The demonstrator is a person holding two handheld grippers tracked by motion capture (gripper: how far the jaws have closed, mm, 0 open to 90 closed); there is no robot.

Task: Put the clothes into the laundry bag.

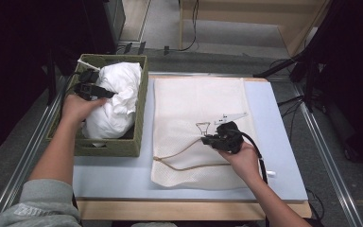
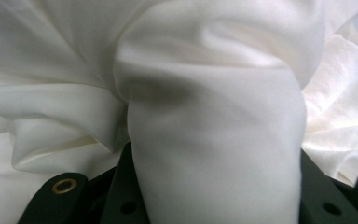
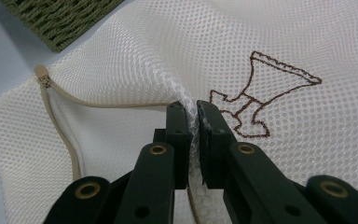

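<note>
A heap of white cloth [image 1: 116, 101] fills the green woven basket [image 1: 142, 109] at the table's left. My left gripper [image 1: 108, 92] reaches into the basket from the left. A thick fold of the white cloth [image 2: 214, 140] bulges up between its two jaws, which are shut on it. A cream mesh bag [image 1: 189, 99] with a brown stitched emblem [image 3: 261, 88] lies flat on the table's middle. My right gripper [image 3: 196, 109] is shut on a pinch of the mesh bag [image 3: 135, 56] beside the emblem, near the bag's beige zipper edge [image 3: 56, 105]. In the high view the right gripper [image 1: 205, 139] rests low on the bag.
The pale blue table top [image 1: 269, 123] shows bare strips in front of and to the right of the bag. A corner of the basket [image 3: 60, 18] lies just beyond the bag. Black stand legs and cables [image 1: 293, 71] sit on the floor at the back right.
</note>
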